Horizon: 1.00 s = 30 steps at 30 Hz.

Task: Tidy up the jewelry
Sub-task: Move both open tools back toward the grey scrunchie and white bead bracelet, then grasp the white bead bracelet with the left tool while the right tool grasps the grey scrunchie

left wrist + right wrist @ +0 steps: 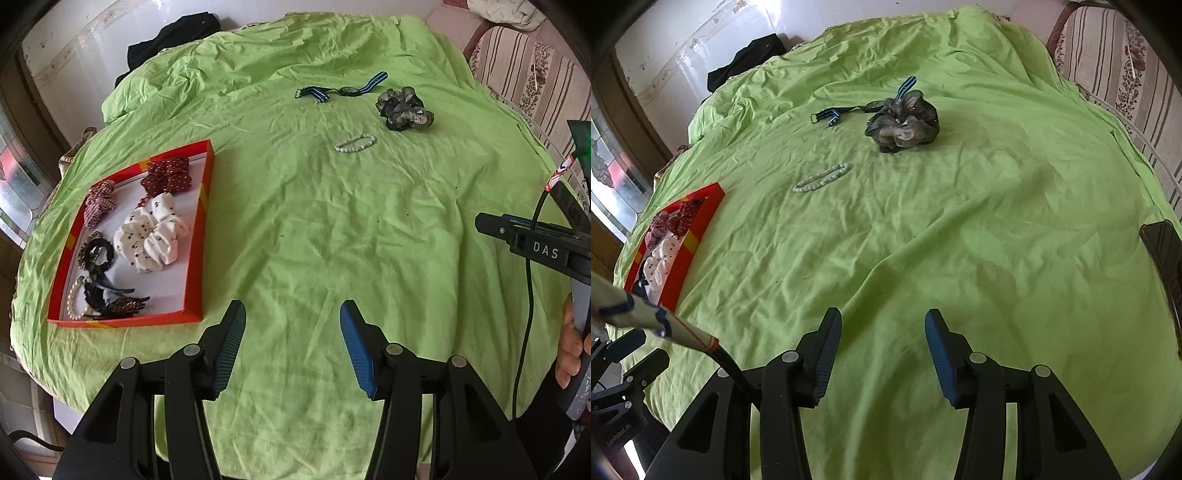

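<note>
Scrunchies fill the red tray (201,236) at the left of the green sheet (314,229): a dark red dotted one (168,176) at its far end, a checked pink one (99,203) to its left, a white dotted one (151,236) in the middle, a small black one (96,253) nearer, and at the near end black hair clips (114,301) lying over a pearl bracelet (73,301). From the right wrist camera the same tray (698,236) sits at the far left edge of view.

Right of the tray, near the bottom of its own view, the left gripper (293,343) hangs above bare sheet with its jaws spread wide and nothing between them.

Further right and far up the sheet lies a blue striped strap (341,89) with a dark ring in its middle. Nearer than it, a loose pearl bracelet (354,143) rests alone on the cloth. Just right of the strap's end sits a grey-green scrunchie (404,109), apart from the bracelet.

In the right wrist view the right gripper (882,349) hovers over the sheet (960,240), jaws wide apart and empty, with the scrunchie (905,125) far ahead, overlapping the strap (834,110), and the bracelet (822,178) nearer and to the left.

At the right edge a striped cushion (517,62) shows beyond the sheet.
</note>
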Motion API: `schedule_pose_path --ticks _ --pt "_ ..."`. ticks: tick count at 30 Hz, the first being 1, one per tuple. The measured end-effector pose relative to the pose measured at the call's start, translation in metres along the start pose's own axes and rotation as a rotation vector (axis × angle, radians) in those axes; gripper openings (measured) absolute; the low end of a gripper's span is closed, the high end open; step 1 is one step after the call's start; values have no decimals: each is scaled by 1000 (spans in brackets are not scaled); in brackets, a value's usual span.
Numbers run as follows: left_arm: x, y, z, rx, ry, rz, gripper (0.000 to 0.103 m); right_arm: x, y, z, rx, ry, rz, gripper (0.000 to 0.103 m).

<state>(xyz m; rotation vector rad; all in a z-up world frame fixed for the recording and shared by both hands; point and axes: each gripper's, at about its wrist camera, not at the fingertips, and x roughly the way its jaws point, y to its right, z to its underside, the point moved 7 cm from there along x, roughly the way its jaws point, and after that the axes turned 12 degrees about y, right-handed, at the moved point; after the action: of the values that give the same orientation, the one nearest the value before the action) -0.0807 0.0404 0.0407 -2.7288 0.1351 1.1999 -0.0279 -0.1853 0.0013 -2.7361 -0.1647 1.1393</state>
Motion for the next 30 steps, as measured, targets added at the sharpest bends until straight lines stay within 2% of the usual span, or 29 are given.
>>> schedule_pose_path --ticks 9,16,19,24,27,30 --pt "34 7 -17 16 -27 4 52 17 11 -22 -7 4 20 53" --pt "63 9 -43 17 -31 10 52 28 20 -41 -9 23 35 55" --pt "78 11 -60 -18 -33 40 52 33 28 -52 9 40 44 55" --pt "111 34 -85 -69 -57 183 51 46 43 -80 60 74 40 55" --pt "133 44 -103 -81 -35 213 48 55 49 -102 76 98 36 57" --pt "161 41 -122 -154 -37 237 47 67 53 -124 77 113 29 61"
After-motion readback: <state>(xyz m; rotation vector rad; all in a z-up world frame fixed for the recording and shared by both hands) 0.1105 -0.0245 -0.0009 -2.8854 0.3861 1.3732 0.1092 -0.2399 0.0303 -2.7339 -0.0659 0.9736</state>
